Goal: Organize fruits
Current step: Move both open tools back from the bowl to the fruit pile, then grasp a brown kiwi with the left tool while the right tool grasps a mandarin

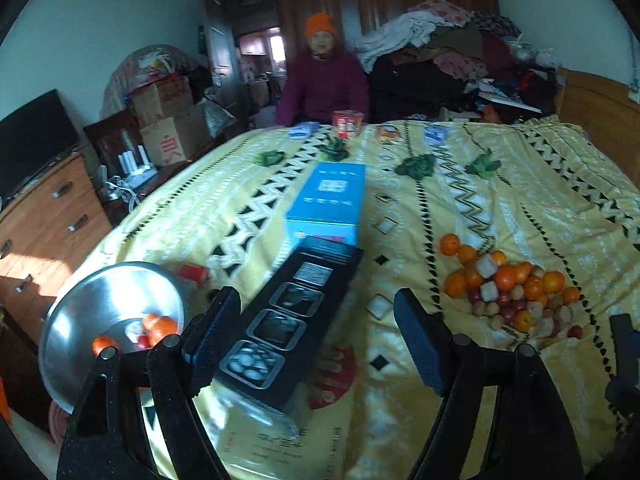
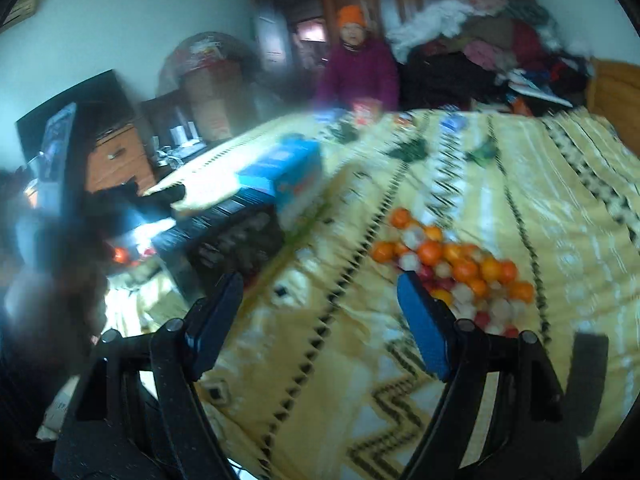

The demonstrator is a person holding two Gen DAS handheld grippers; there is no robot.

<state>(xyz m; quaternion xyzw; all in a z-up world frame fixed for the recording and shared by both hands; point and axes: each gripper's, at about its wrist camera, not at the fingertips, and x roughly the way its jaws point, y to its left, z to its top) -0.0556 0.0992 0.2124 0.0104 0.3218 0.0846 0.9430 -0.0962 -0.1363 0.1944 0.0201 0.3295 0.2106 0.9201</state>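
A heap of small fruits, orange, red and pale ones, lies on the yellow patterned bedspread at the right. A metal bowl at the bed's left edge holds a few orange and red fruits. My left gripper is open and empty above a black box, between bowl and heap. In the blurred right wrist view the heap lies just beyond the right finger of my right gripper, which is open with nothing between its fingers.
A black box and a blue box lie end to end down the bed's middle. A person in a purple coat sits at the far side by a red cup. A wooden dresser stands left; clothes are piled behind.
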